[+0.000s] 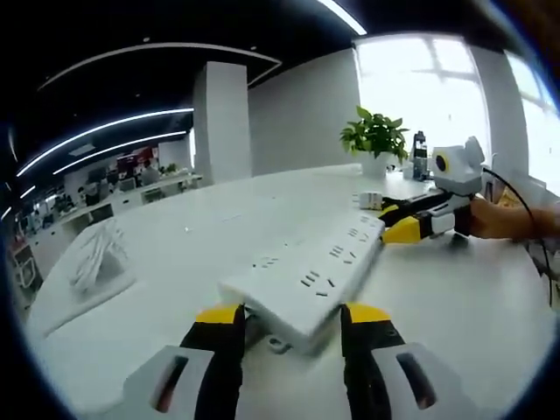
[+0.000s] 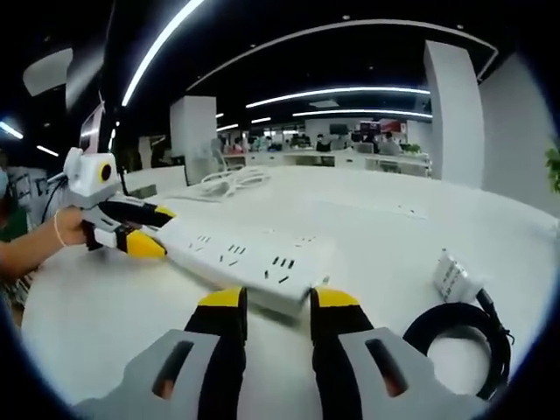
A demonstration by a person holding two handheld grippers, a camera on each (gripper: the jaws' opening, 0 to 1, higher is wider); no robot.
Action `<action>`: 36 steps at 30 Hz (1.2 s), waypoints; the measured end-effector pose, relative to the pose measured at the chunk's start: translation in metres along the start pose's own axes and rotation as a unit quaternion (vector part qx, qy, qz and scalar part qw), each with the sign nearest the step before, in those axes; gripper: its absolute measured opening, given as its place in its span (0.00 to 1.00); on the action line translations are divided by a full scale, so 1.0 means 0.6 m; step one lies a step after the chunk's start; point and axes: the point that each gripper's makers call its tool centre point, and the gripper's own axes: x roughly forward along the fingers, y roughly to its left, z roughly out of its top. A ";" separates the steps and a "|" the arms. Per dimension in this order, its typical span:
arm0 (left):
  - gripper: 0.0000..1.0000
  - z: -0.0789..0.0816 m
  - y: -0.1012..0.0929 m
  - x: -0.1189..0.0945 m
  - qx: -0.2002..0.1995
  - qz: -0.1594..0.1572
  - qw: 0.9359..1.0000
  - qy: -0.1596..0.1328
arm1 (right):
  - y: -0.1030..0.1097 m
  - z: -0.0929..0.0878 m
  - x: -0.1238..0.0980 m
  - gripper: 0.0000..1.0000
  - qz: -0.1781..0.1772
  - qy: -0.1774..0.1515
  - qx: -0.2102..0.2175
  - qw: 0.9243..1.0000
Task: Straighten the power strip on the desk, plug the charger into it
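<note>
A long white power strip lies across the white desk and is held at both ends. My left gripper is shut on its near end, yellow tips on either side. At the far end my right gripper clamps the strip, with a hand behind it. In the right gripper view the strip runs off to the left from my right gripper to my left gripper. A white charger brick with a coiled black cable lies on the desk to the right.
A bundle of white cable lies at the desk's left side. A potted plant and small items stand at the far edge by the window. A small white block sits past the strip. An open office with pillars lies beyond.
</note>
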 end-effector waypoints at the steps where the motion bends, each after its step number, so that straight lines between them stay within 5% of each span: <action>1: 0.44 0.000 0.000 0.000 0.000 -0.001 1.000 0.000 | 0.000 0.000 0.000 0.27 -0.001 0.000 -0.001 1.000; 36: 0.44 0.009 0.004 0.020 0.009 -0.033 0.999 -0.004 | -0.013 -0.004 -0.011 0.23 -0.024 0.004 -0.004 1.000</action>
